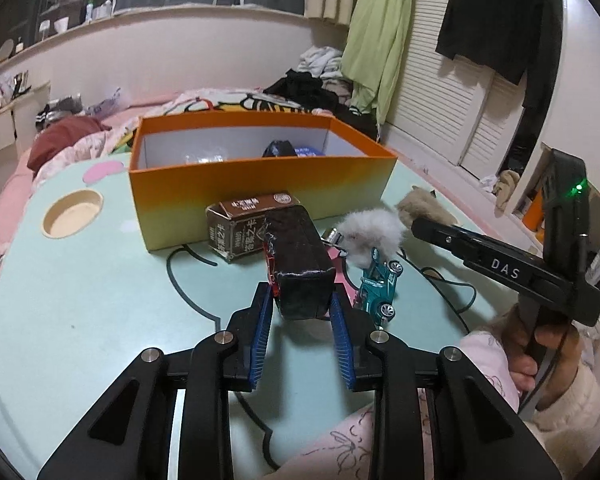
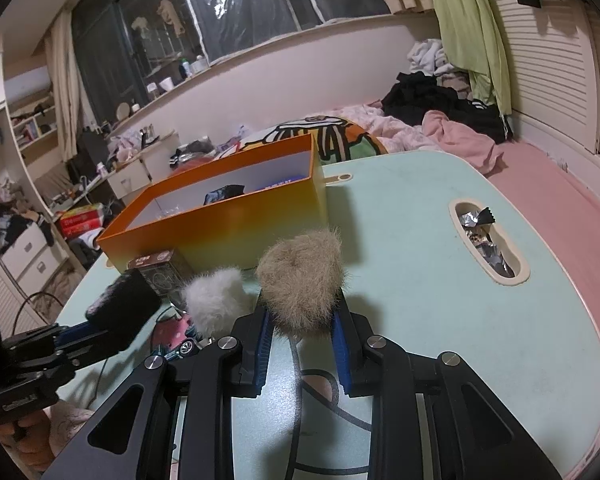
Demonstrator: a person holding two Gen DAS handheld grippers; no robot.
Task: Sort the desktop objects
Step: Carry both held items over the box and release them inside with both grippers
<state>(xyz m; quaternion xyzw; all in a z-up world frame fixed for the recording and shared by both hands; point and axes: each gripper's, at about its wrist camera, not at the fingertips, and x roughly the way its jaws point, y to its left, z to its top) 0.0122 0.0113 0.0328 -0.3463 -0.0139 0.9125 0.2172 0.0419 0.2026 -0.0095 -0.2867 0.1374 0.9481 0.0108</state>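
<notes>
My left gripper (image 1: 302, 300) is shut on a black rectangular block (image 1: 298, 260) and holds it above the table; both show in the right wrist view, the block at far left (image 2: 122, 308). My right gripper (image 2: 300, 320) is shut on a beige fur pom-pom (image 2: 300, 280), also seen in the left wrist view (image 1: 420, 206). A white fur pom-pom (image 1: 370, 236) (image 2: 216, 300), a teal toy car (image 1: 378, 288), a red toy car (image 1: 271, 272) partly hidden by the block, and a brown drink carton (image 1: 240, 228) lie before the orange box (image 1: 260, 188) (image 2: 220, 232).
The mint green table (image 1: 80, 300) (image 2: 440, 280) has a round cup recess (image 1: 72, 212) and an oblong recess with foil wrappers (image 2: 488, 240). The box holds a dark crumpled item (image 1: 280, 148) and a blue object. A black cable (image 1: 452, 284) crosses the table. A bed with clothes lies behind.
</notes>
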